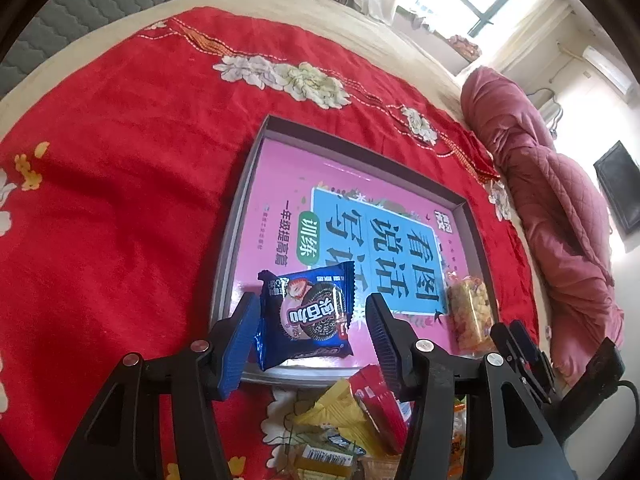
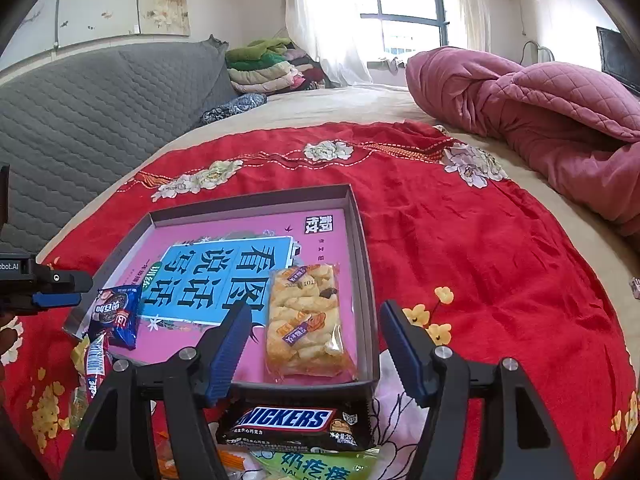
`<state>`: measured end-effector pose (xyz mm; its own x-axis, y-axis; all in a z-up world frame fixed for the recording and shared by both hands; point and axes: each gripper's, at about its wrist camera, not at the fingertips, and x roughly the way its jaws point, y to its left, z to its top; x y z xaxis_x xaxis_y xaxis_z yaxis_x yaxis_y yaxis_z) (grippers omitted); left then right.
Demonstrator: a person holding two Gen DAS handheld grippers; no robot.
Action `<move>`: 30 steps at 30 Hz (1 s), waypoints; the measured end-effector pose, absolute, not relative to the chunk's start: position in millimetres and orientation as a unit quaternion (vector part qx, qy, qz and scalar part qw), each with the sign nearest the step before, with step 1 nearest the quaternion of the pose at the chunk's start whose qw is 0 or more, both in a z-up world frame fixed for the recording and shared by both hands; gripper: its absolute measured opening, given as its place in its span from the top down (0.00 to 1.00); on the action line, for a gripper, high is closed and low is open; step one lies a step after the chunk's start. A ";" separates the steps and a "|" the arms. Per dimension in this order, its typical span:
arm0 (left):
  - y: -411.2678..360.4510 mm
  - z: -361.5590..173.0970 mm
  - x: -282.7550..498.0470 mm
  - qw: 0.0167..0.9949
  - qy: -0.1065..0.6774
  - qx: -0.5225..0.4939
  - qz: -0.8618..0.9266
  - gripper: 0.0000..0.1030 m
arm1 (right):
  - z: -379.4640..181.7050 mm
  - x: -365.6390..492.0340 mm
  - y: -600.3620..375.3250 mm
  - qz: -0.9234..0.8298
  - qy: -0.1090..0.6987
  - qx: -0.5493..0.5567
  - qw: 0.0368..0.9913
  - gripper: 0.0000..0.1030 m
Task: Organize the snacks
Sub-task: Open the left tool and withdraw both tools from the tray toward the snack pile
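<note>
- Standing with its jaws apart, the left gripper (image 1: pixel 312 336) has the blue cookie packet (image 1: pixel 306 316) between its pads; the left pad looks to be at or just touching the wrapper's edge, the right pad is clear of it, so I read the packet as let go, not held.
- Resting at the near left corner of the shallow box (image 1: pixel 256 148), the cookie packet leans partly on the near rim, not quite flat; its printed face is up and it is nearly square, with no strong long axis.
- Hanging open as well, the right gripper (image 2: pixel 316 344) holds nothing; the pastry packet (image 2: pixel 308 320) lies flat between its pads, touching neither.
- Lying beside the box's right wall, the pastry packet runs lengthwise from the near rim toward the far rim, label side up.
- Judging progress: two snacks are in the box, laid on a pink printed book (image 2: pixel 248 276) that lines the floor, and most of that floor is bare.
- Waiting outside on the red blanket (image 2: pixel 460 240), just before the near rim, are the Snickers bar (image 2: pixel 296 424), lying crosswise to the pastry, a red packet (image 1: pixel 376 400), yellow wrappers (image 1: pixel 340 408) and a green bag (image 2: pixel 312 468), so the larger part is left.
</note>
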<state>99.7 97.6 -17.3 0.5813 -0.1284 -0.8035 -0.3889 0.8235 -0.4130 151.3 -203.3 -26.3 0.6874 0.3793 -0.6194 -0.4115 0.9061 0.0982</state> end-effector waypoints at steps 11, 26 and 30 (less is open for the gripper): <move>95.3 -2.4 88.1 0.848 0.446 -0.276 0.076 0.44 | -19.3 149.3 -208.2 0.218 0.325 -0.016 0.920 0.32; 81.7 12.7 74.2 0.860 0.441 -0.251 0.063 0.30 | -1.7 144.4 -236.6 0.197 0.315 0.008 0.928 0.26; 76.7 13.4 69.8 0.861 0.442 -0.244 0.057 0.30 | -0.8 140.2 -241.7 0.192 0.321 0.009 0.927 0.26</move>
